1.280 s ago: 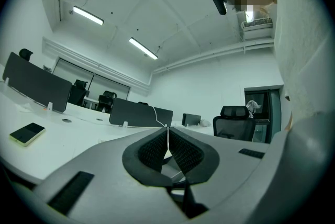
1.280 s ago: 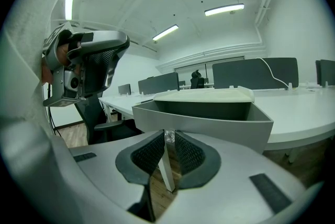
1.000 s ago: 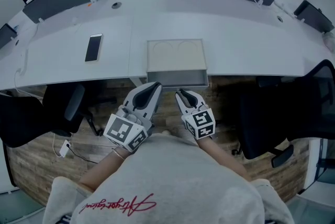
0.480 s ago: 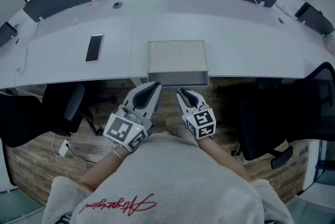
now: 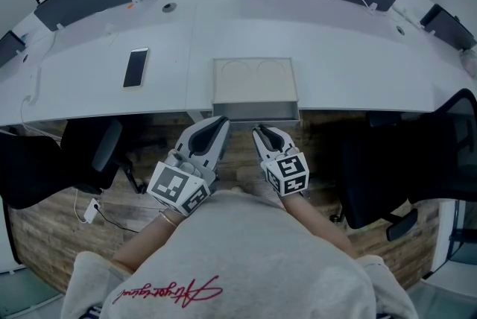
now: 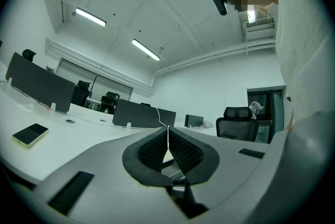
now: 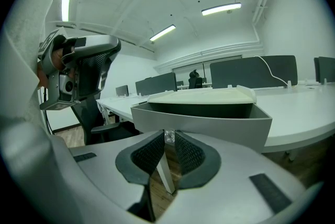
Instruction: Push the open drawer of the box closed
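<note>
Plainly, the drawer (image 5: 257,113) stands pulled out of the beige box (image 5: 253,79), which sits at the near edge of the white desk (image 5: 335,57); its grey front overhangs the edge towards the person. Both grippers are held just short of that front, apparently lined up to push it in. The right gripper (image 5: 262,134) has its jaws pressed together on nothing, likely so the closed tip can serve as a blunt pusher. The left gripper (image 5: 221,122), just to its left, is likewise closed and empty.

The right gripper view shows the drawer front straight ahead and its dark hollow under the lid. The left gripper view misses the drawer, looking over the desk at a phone (image 6: 30,134) lying well to the left.
</note>
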The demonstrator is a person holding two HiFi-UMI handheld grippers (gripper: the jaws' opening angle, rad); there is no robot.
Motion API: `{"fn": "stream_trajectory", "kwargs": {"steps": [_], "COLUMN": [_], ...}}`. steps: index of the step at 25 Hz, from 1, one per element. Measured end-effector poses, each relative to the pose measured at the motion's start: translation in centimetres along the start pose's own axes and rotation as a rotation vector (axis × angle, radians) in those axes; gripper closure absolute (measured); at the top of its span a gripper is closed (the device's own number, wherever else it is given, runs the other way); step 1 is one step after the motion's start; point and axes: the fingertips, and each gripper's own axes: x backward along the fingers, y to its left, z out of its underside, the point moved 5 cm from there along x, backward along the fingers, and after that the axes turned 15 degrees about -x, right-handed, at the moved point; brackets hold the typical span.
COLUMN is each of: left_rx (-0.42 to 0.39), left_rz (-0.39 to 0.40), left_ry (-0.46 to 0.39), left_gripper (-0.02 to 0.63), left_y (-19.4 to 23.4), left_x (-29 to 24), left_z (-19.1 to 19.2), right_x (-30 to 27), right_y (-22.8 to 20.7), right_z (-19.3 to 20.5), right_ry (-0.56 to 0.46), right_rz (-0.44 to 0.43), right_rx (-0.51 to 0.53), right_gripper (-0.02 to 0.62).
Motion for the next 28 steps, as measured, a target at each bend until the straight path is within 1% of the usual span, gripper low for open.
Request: {"fn": "stream_trajectory", "kwargs": {"steps": [28], "left_rx": [0.014], "left_rz": [0.001], "left_ry": [0.003], "left_gripper": [0.586], "left_y": [1.1], "left_x": [-0.4], "left_z": [0.3], "right_x": [-1.0], "right_y": [-0.5], "right_z": [-0.6], "right_ry": [-0.008], "right_rz": [0.014], "right_rx": [-0.007], "right_gripper": [0.525]}}
